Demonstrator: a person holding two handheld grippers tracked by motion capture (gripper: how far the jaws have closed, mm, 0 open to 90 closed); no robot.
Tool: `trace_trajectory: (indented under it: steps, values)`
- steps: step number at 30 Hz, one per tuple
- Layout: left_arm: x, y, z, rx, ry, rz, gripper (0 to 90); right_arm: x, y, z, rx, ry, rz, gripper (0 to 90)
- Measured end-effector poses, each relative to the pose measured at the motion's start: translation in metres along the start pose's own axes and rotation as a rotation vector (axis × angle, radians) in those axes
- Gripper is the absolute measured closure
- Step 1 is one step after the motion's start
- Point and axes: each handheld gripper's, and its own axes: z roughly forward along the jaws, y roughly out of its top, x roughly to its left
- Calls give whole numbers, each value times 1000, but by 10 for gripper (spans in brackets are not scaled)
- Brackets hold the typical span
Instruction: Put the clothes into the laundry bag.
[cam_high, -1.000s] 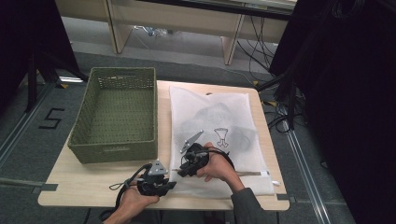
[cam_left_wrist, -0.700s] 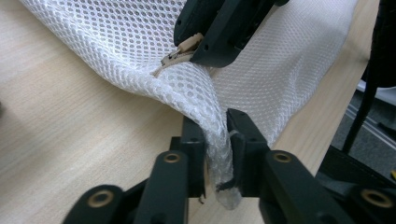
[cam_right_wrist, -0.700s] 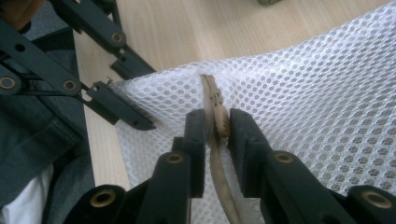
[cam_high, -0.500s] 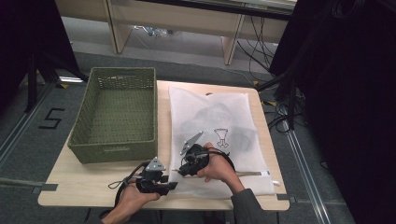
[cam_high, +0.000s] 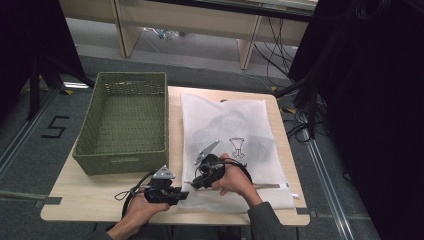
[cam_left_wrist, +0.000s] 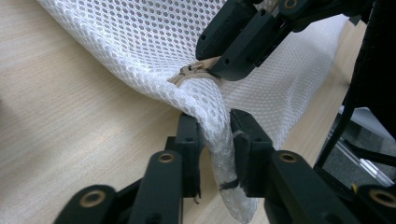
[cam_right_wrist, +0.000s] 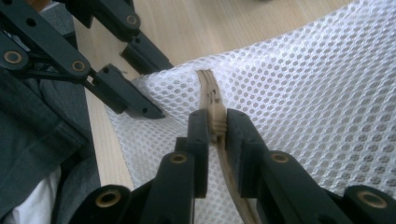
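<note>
I am working at the near edge of the wooden table (cam_high: 100, 200), where the white mesh laundry bag (cam_high: 235, 125) is lying flat on the right half, just beside the green woven basket (cam_high: 125, 120) on the left. Dark clothing is showing through the mesh in the middle of the bag. My left gripper (cam_high: 167, 192) is sitting at the bag's near left corner, and in the left gripper view (cam_left_wrist: 215, 140) I am seeing its two black jaws standing narrowly apart with a bunched fold of the mesh pinched between them; those jaws have just been closing in on that fold, and the pads are pressing on it from both sides. My right gripper (cam_high: 205, 172) is resting on the bag just beside the left one, a little farther in from the corner. In the right gripper view (cam_right_wrist: 215, 126) its jaws are drawn close together and are clamping the beige zipper slider (cam_right_wrist: 215, 119), with the zipper (cam_right_wrist: 208, 91) running away from it along the bag's edge toward the corner. The left gripper's jaws are showing at the upper left of that view, right next to the corner of the mesh. Both of my hands are coming in from the bottom of the high view, close together.
</note>
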Motion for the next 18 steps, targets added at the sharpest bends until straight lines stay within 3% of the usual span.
trace_trajectory:
  steps: [5,9,18]
  values:
    - [-2,-1,0,-4,14,29,802,-1,-2,1,1,12,27,785]
    - [-6,0,-1,2,30,76,806,-3,-4,3,-1,26,39,775]
    - [-5,-1,0,7,31,81,799,-2,-4,4,9,27,10,826]
